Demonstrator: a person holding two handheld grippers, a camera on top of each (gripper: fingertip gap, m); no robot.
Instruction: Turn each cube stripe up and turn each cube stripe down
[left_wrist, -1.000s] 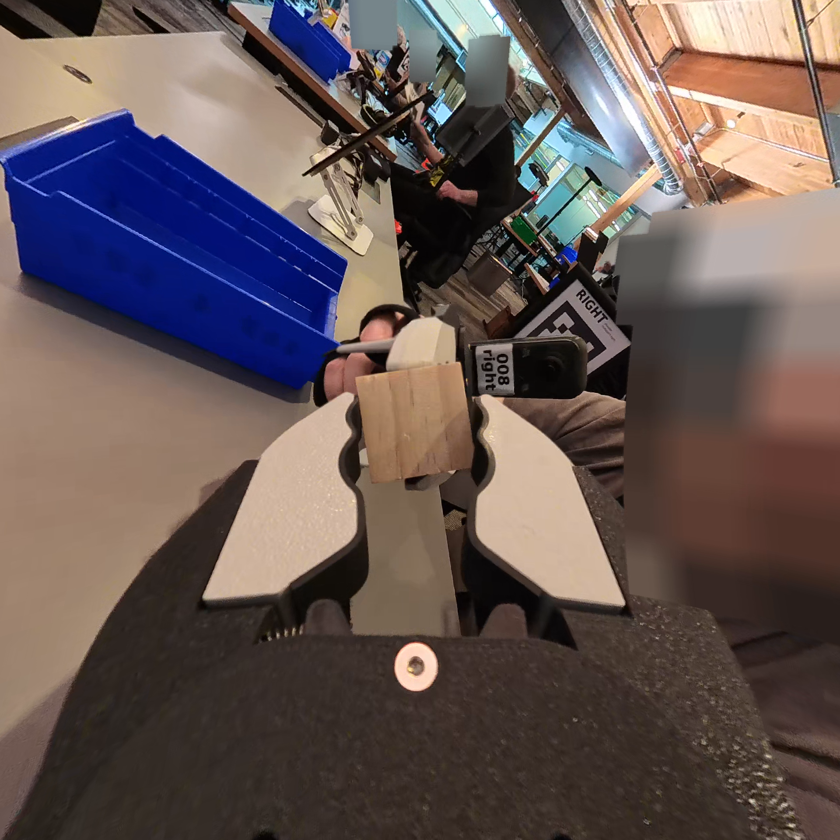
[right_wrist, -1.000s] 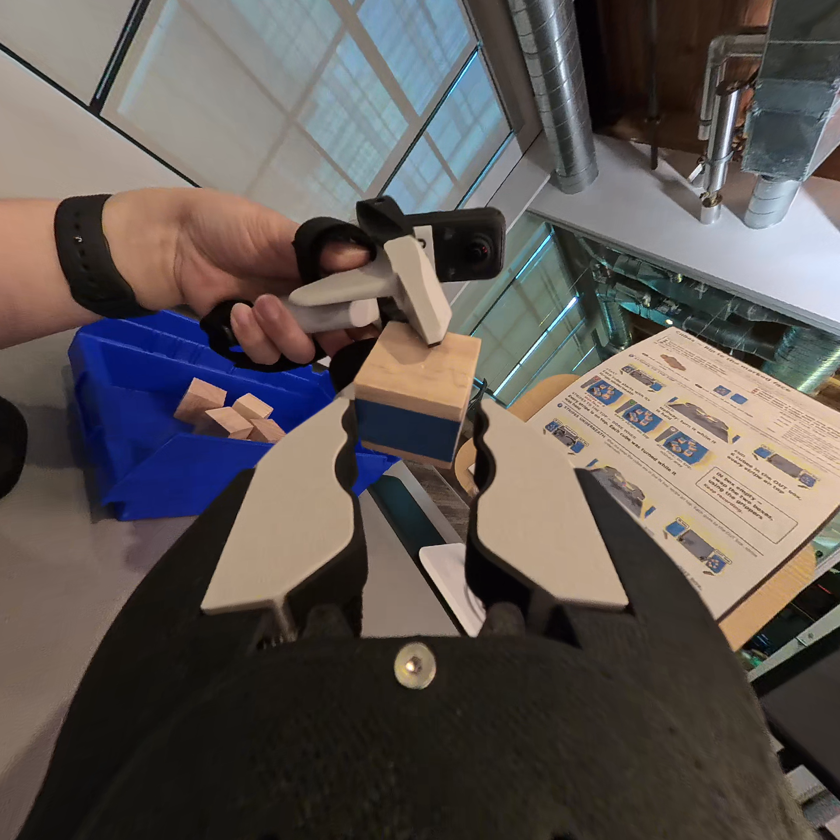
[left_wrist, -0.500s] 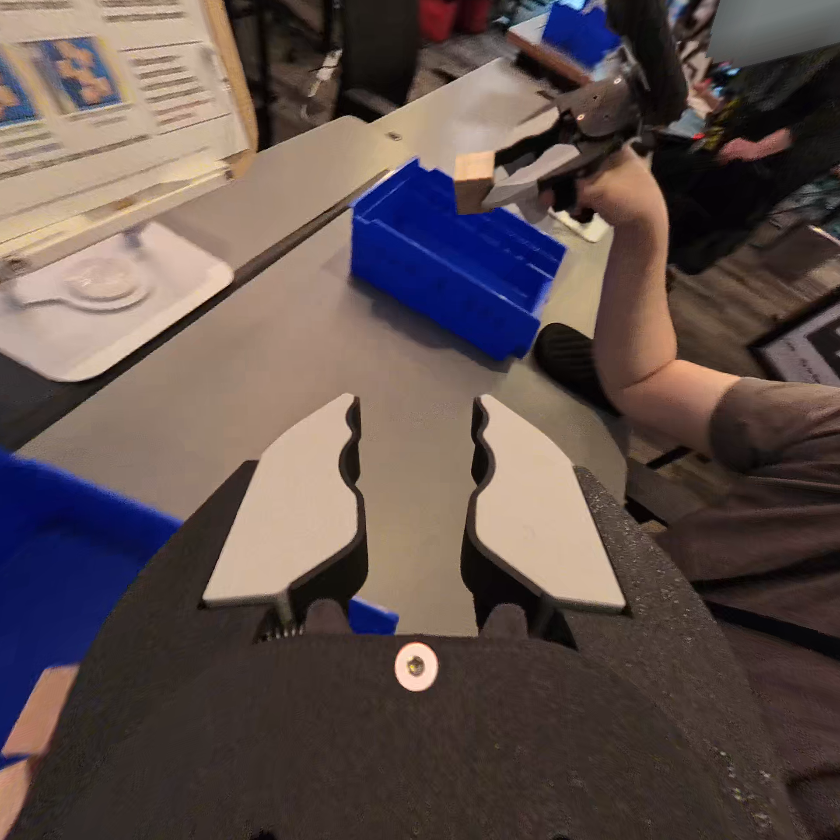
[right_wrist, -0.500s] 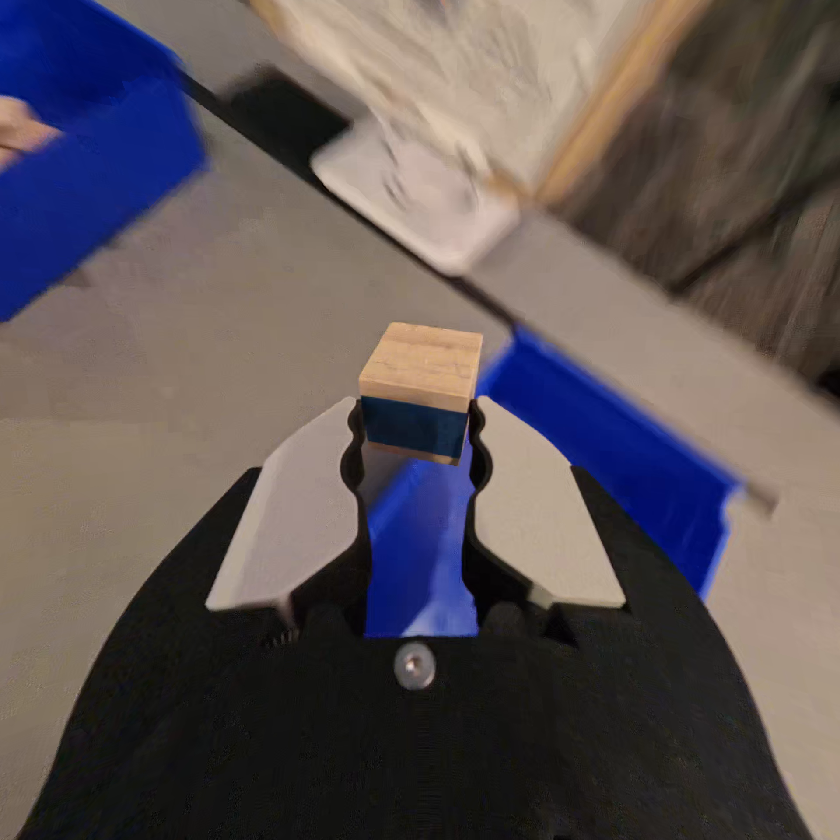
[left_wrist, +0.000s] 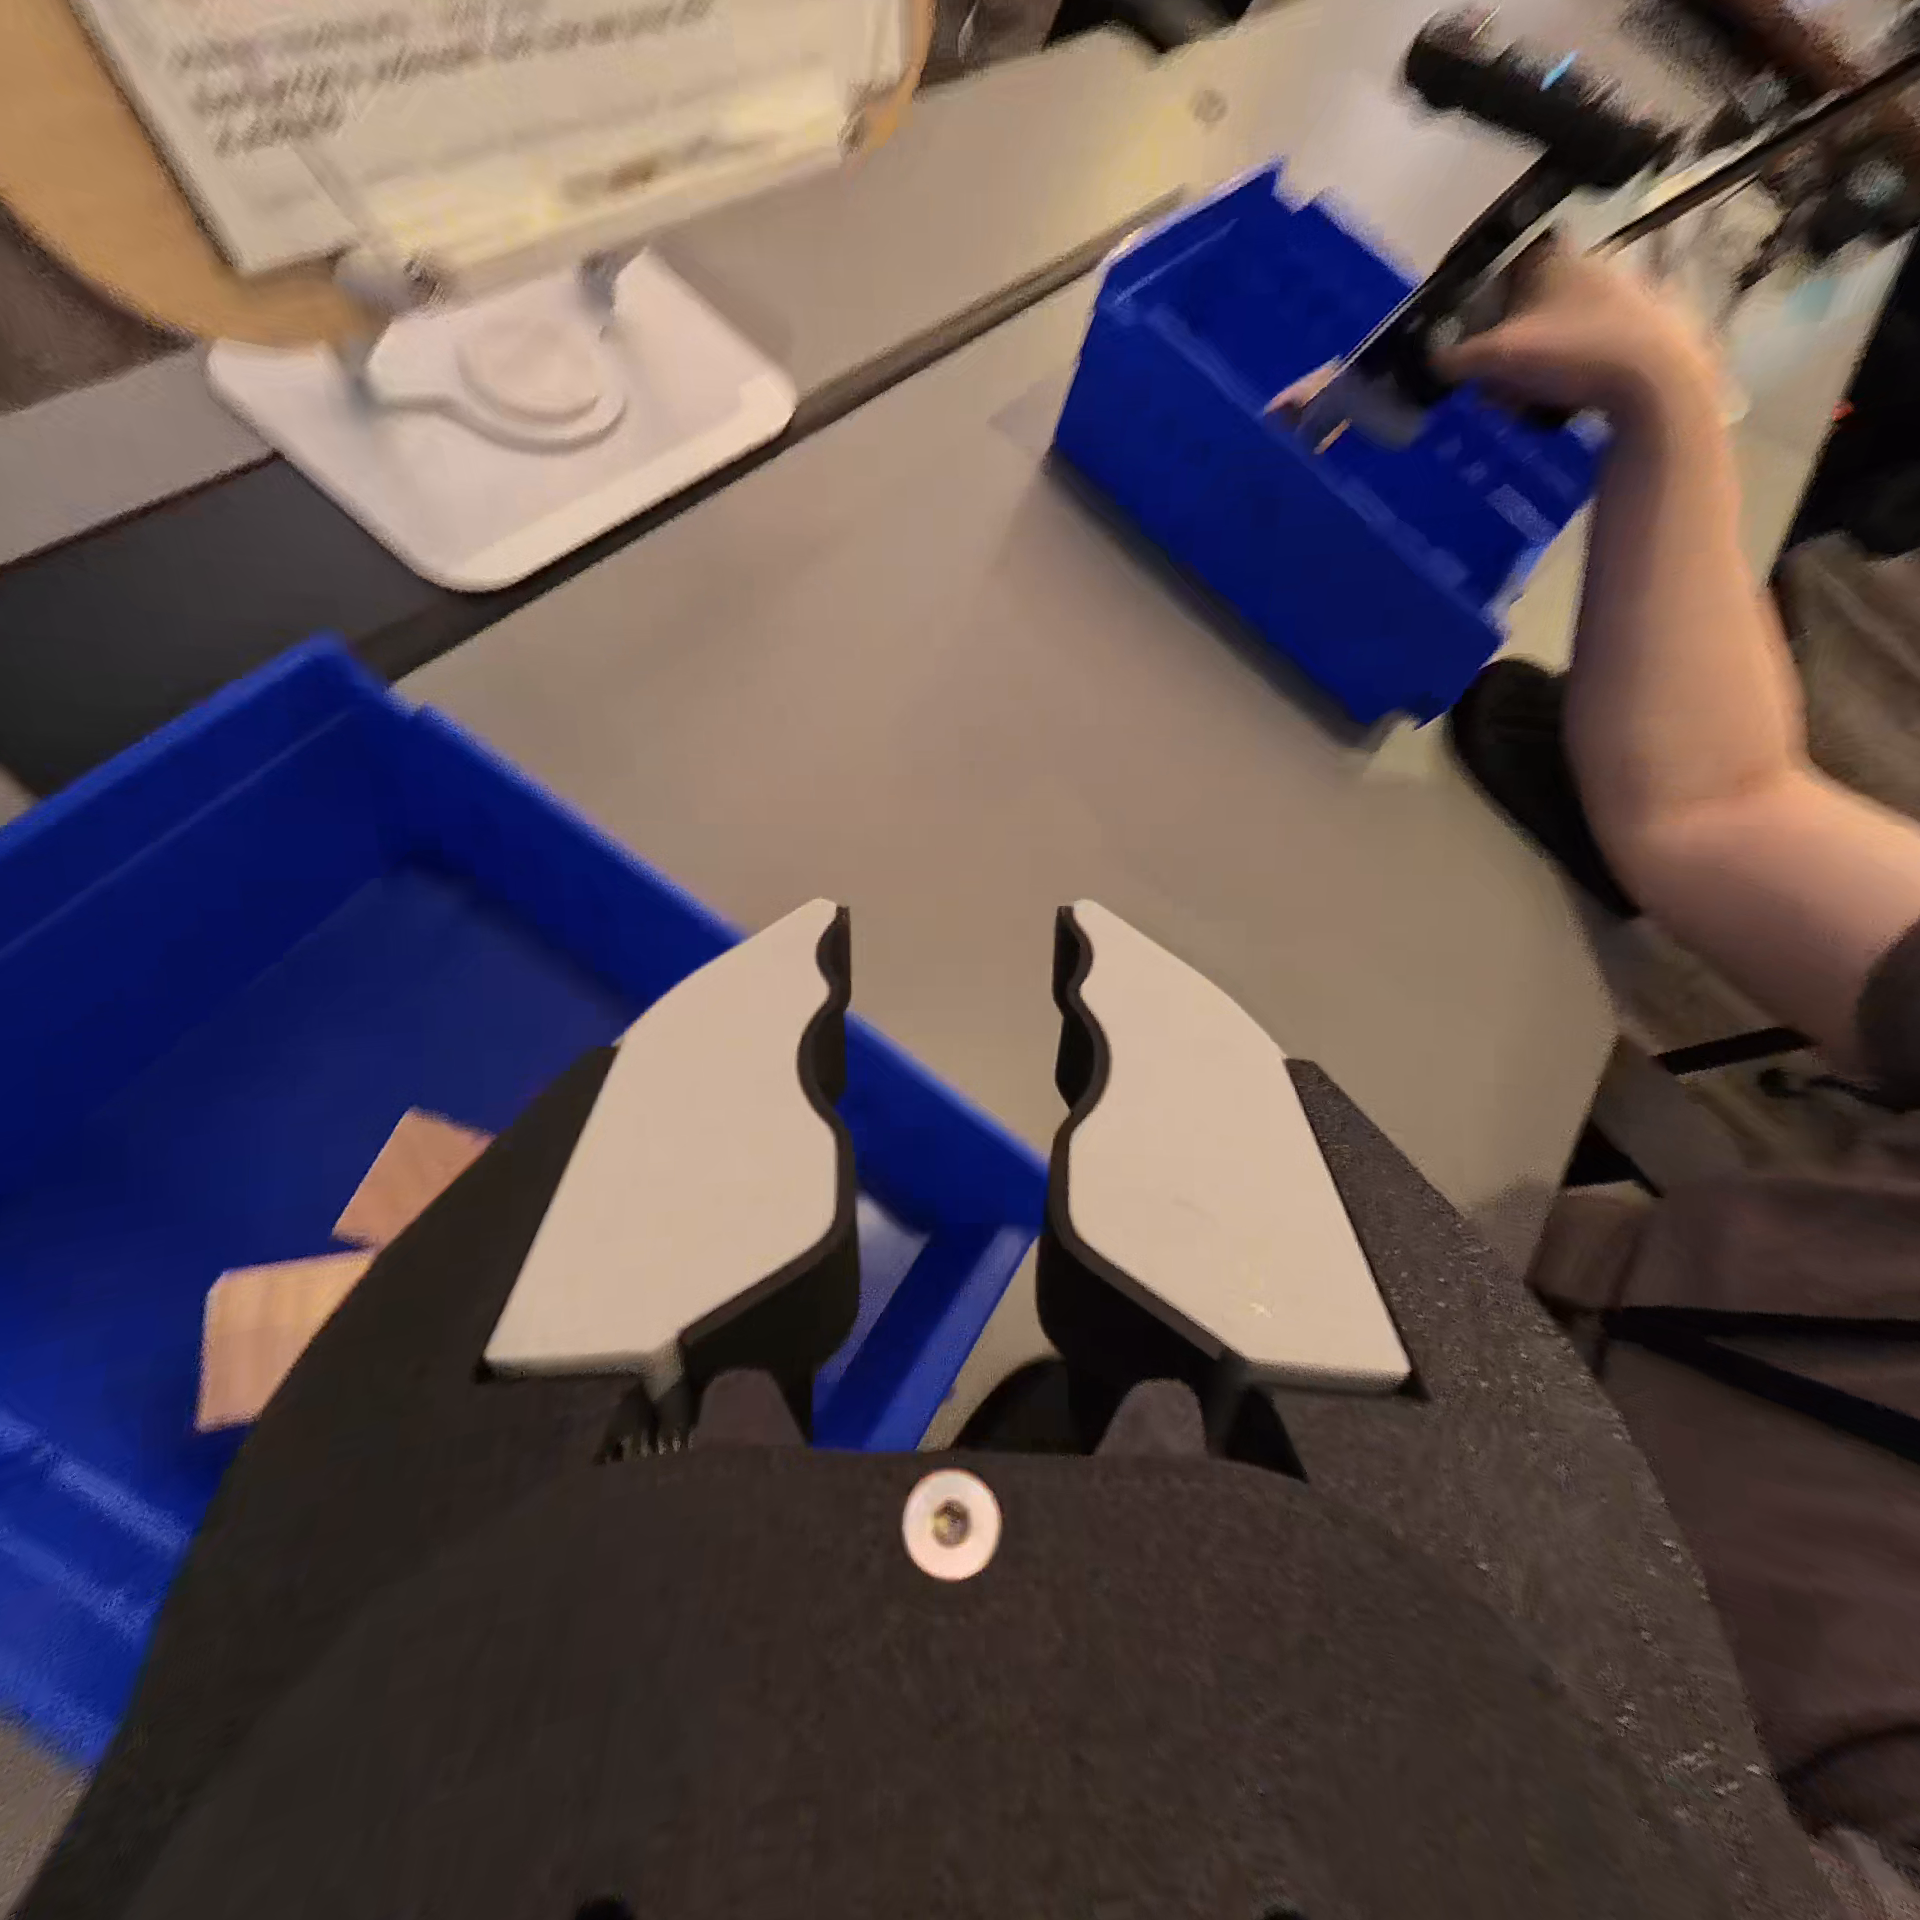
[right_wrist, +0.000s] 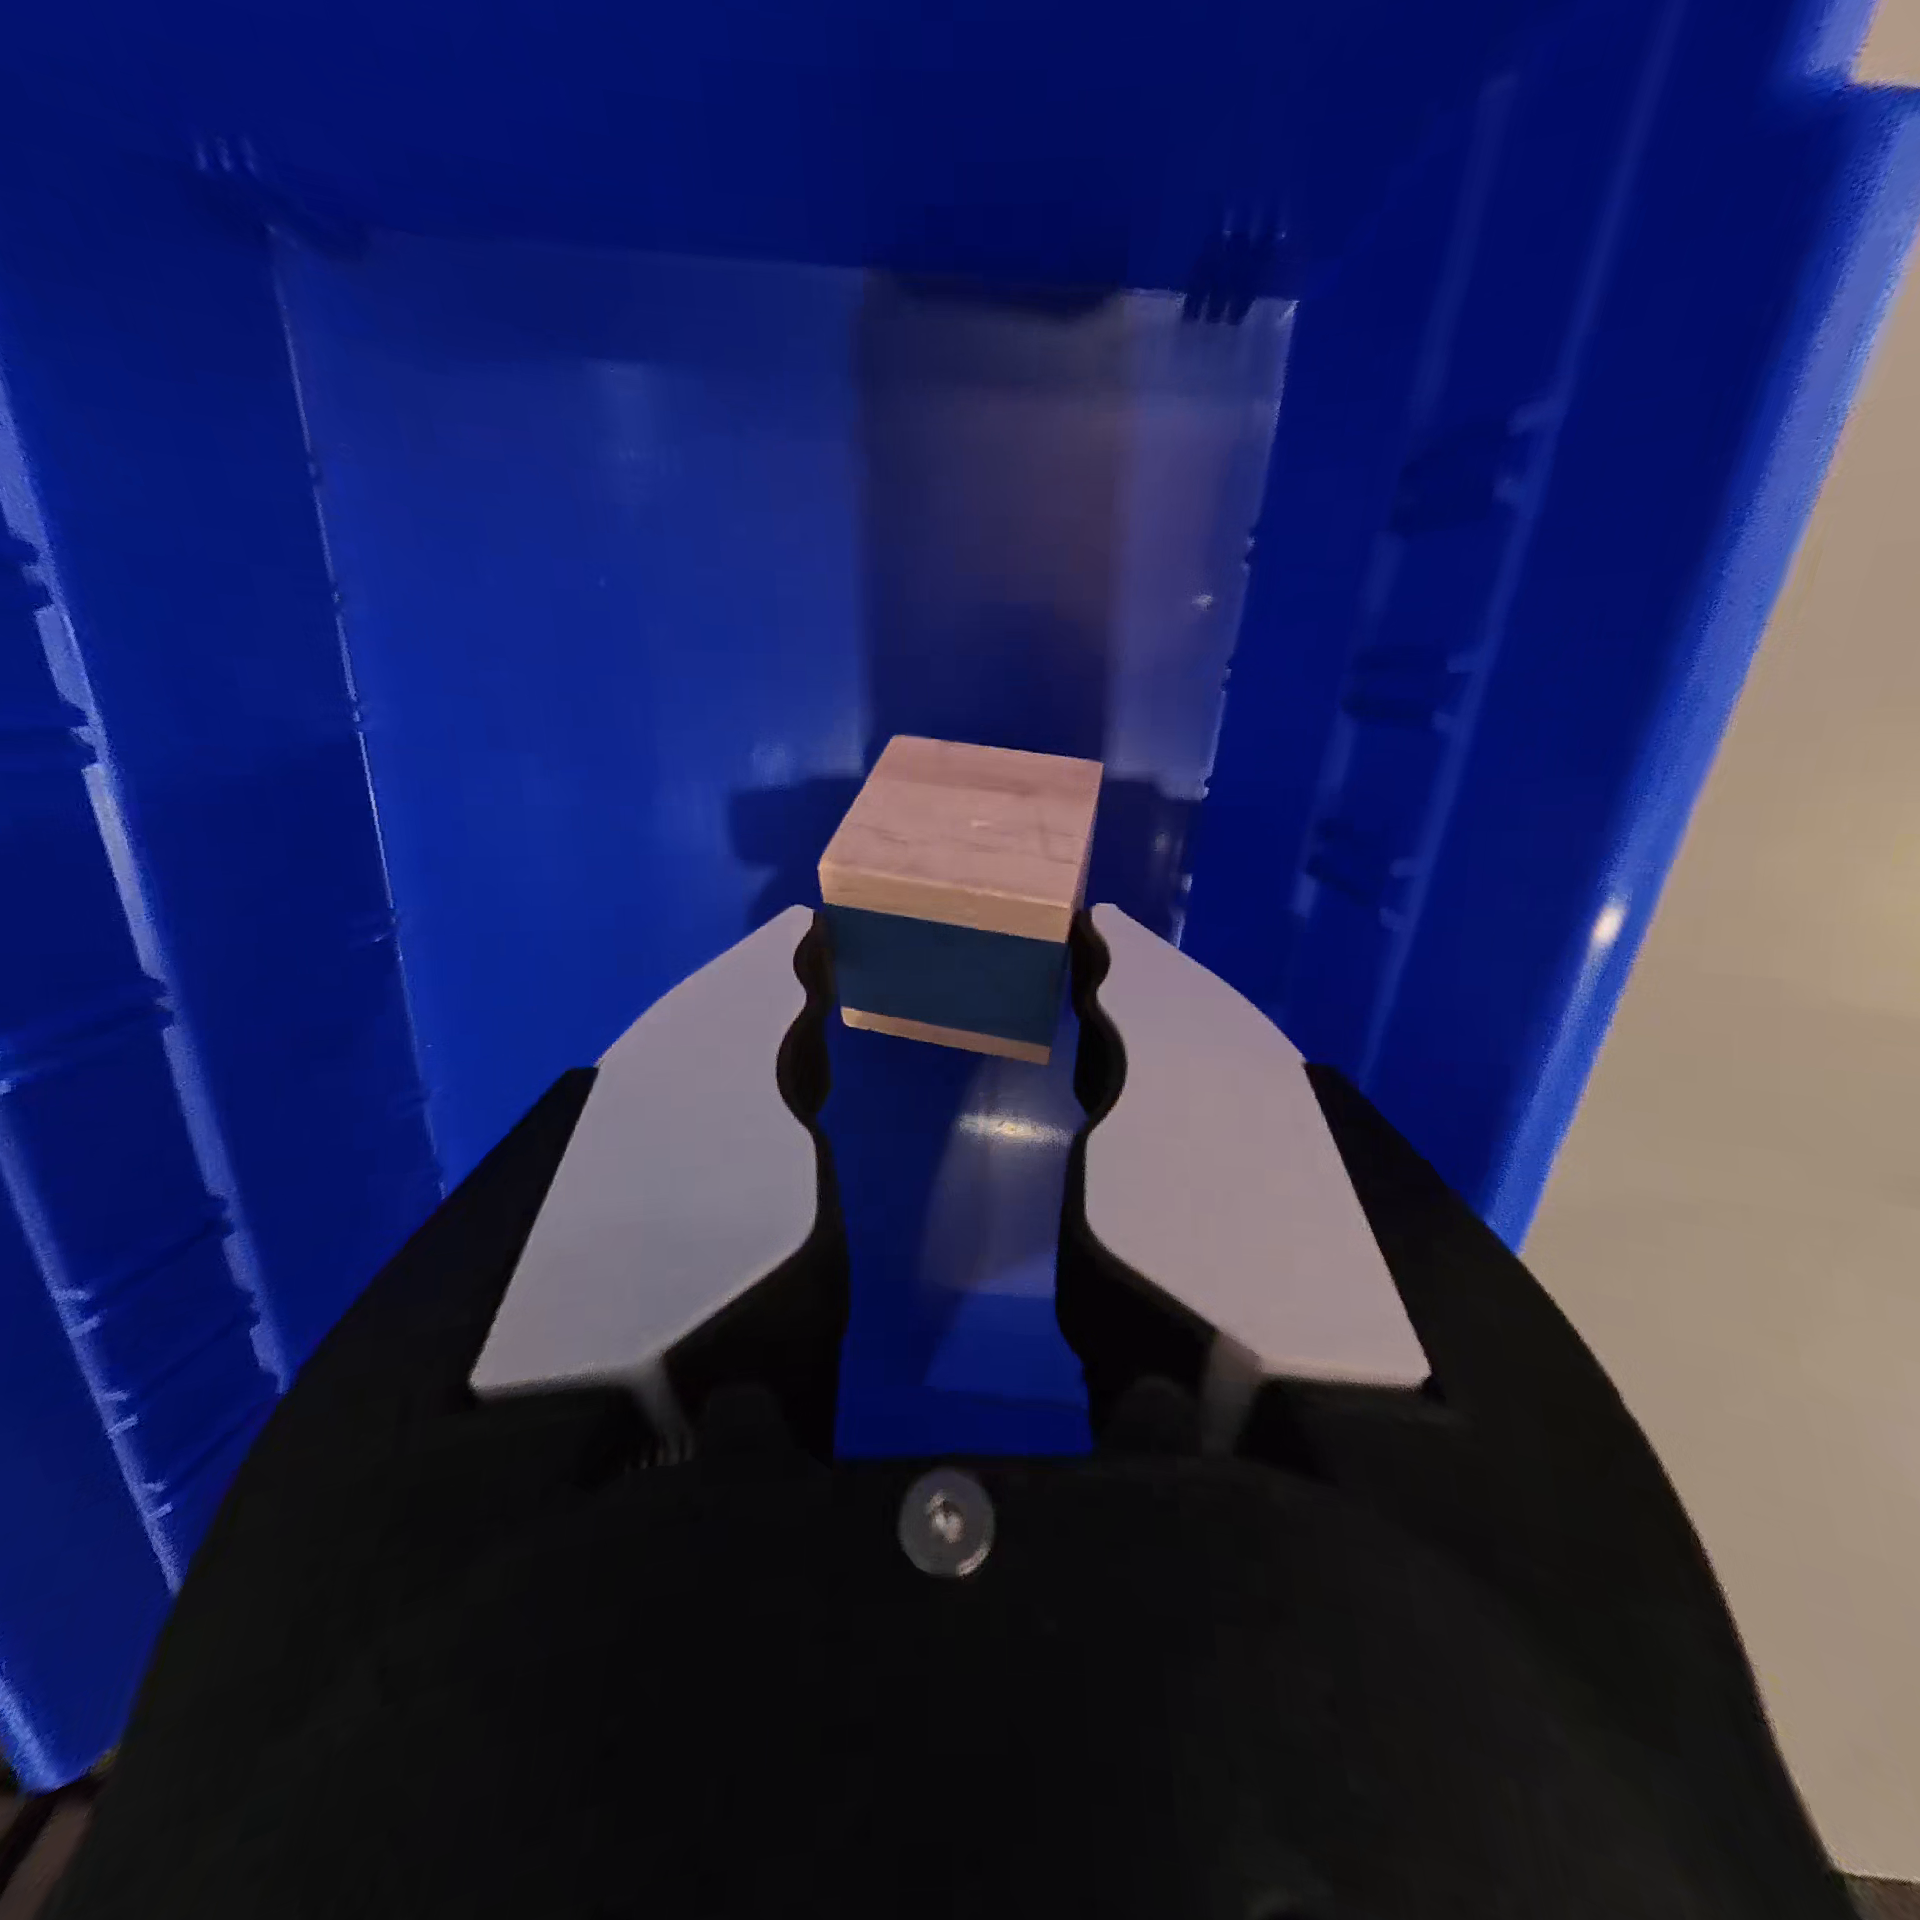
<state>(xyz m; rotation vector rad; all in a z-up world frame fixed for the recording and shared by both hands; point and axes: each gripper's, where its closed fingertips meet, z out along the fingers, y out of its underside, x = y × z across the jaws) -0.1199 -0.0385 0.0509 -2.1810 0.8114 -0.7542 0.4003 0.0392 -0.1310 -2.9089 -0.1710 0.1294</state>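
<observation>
Right gripper (right_wrist: 951, 914) squeezes wooden cube (right_wrist: 961, 894), blue stripe facing camera, over blue bin (right_wrist: 623, 520). Left gripper (left_wrist: 951, 920) open, holds nothing, frame centre.

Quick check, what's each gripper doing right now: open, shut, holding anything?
Left gripper: open, nothing between its fingers.
Right gripper: shut on a wooden cube with a blue stripe, over the blue bin.
</observation>
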